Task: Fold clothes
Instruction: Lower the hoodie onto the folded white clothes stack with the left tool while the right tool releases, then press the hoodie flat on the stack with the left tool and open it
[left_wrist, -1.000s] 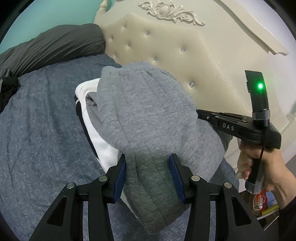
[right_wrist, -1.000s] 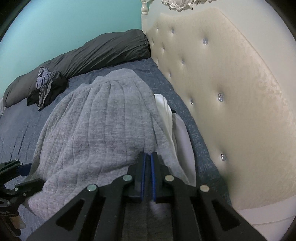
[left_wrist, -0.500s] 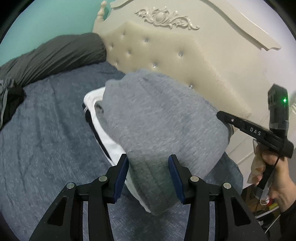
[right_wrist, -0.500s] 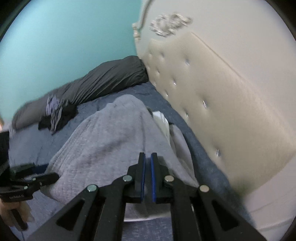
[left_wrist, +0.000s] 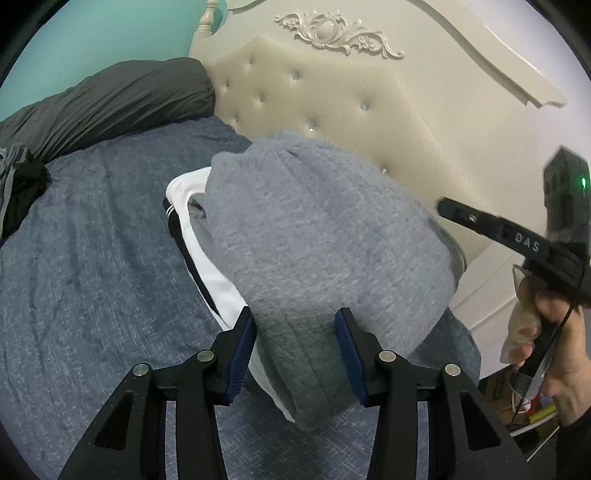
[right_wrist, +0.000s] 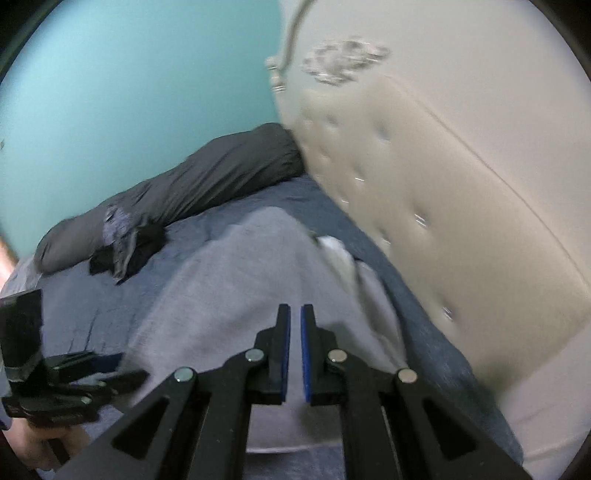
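Observation:
A folded grey knit garment (left_wrist: 325, 236) lies on top of a white garment with dark stripes (left_wrist: 192, 221) on the blue bed cover, close to the headboard. My left gripper (left_wrist: 295, 325) is open, its blue pads on either side of the grey garment's near folded edge, not pinching it. In the right wrist view the grey garment (right_wrist: 236, 295) lies below my right gripper (right_wrist: 294, 325), which is lifted clear of it with its pads almost together and nothing between them. The right gripper also shows in the left wrist view (left_wrist: 443, 206).
A cream tufted headboard (left_wrist: 332, 96) stands right behind the pile. A dark grey rolled duvet (left_wrist: 103, 99) lies along the teal wall. A small heap of dark clothes (right_wrist: 129, 247) sits on the blue bed cover (left_wrist: 81, 266).
My right gripper let go of the grey garment, lifted and pulled back to the right. The garment settled onto the pile. My left gripper stayed open around the near edge.

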